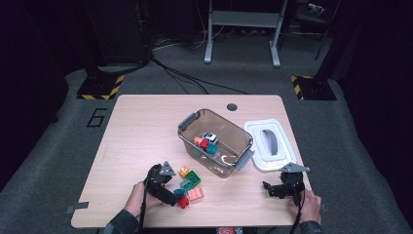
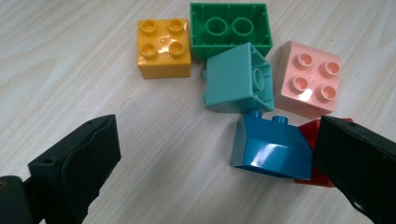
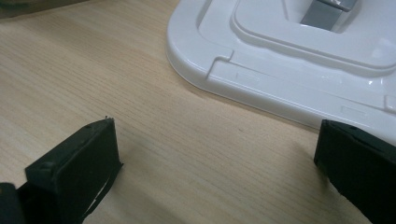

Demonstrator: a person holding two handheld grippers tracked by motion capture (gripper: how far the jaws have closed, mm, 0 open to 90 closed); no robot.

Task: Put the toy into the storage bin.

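Left gripper view: blue brick (image 2: 271, 147) between hand-held gripper (image 2: 215, 158) jaws.

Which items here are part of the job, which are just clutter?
In play:
- left tool, open over the loose bricks
- blue brick
- teal brick
- pink brick
- yellow brick
- green brick
- red brick
- clear bin, some bricks inside

Lying about:
- white lid
- right tool, open, idle

left gripper (image 1: 181, 196) held low near table's front edge, jaws spread wide, right gripper (image 1: 267, 188) likewise low, jaws parted, pointed left, both hands gripped from behind
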